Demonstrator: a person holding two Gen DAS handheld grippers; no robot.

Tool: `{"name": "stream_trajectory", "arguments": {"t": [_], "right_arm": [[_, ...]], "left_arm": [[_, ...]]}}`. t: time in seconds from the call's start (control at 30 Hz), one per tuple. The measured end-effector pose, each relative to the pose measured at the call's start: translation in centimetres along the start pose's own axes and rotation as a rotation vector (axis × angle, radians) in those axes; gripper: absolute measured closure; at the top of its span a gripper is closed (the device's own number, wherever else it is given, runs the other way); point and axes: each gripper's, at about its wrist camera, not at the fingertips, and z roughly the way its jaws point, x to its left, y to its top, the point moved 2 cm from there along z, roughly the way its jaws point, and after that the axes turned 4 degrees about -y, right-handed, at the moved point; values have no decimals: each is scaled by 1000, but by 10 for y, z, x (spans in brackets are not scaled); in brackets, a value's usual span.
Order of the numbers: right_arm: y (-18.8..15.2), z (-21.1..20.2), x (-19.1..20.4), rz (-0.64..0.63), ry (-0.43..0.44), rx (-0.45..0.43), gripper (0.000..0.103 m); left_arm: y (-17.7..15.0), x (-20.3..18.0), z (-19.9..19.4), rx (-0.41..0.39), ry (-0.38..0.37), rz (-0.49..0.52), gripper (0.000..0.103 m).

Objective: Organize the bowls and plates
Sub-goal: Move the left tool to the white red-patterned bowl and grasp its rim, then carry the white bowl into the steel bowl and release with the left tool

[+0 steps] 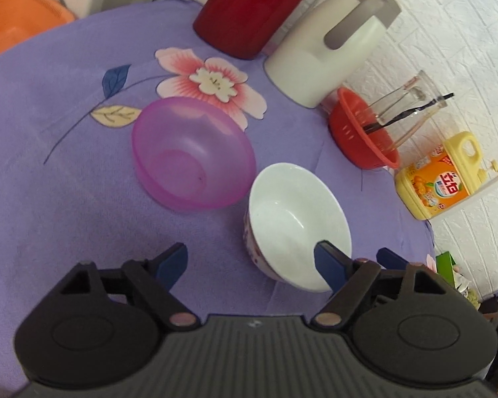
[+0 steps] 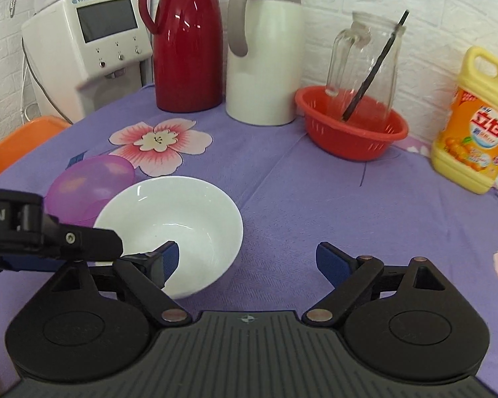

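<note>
A: What stands along the back edge of the purple flowered cloth (image 2: pixel 315 199)?

B: A red thermos (image 2: pixel 187 39), a white jug (image 2: pixel 265 63) beside it, then a red colander (image 2: pixel 352 136) with a glass pitcher (image 2: pixel 365 66) standing in it, and a yellow detergent bottle (image 2: pixel 474 126) at the right edge. A white appliance (image 2: pixel 93 43) sits past the back left corner.

A: And the bowls?

B: The white bowl (image 1: pixel 298 219) sits nearer the front edge, upright; the pink bowl (image 1: pixel 192 152) sits just beside it, toward the left. Whether they touch I cannot tell.

A: The left gripper (image 1: pixel 252 258)?

B: Jaws spread wide, gripping nothing. One blue fingertip (image 1: pixel 328 262) overlaps the white bowl's near rim; the other hangs over bare cloth.

A: The right gripper (image 2: pixel 249 258)?

B: Also spread, empty. Its left finger (image 2: pixel 166 258) lies against the white bowl's near rim in view, with the left gripper's black body crossing in front.
</note>
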Motion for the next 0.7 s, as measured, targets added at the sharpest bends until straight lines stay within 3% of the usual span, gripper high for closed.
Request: {"name": "stream_trajectory", "arguments": {"t": [0.17, 0.43, 0.5, 0.6, 0.7], "right_arm": [[2, 14, -2, 24, 26, 9, 0], [-4, 26, 3, 17, 102, 39, 0], [-5, 29, 5, 27, 131, 43, 11], [-5, 28, 14, 3, 166, 40, 30], [-6, 16, 23, -31, 182, 33, 32]], "left_arm": [[4, 2, 6, -8, 17, -23, 27], [1, 5, 26, 15, -8, -78, 50], [3, 4, 31, 30, -35, -80, 64], [6, 3, 32, 36, -49, -57, 76], [5, -3, 25, 31, -45, -2, 74]]}}
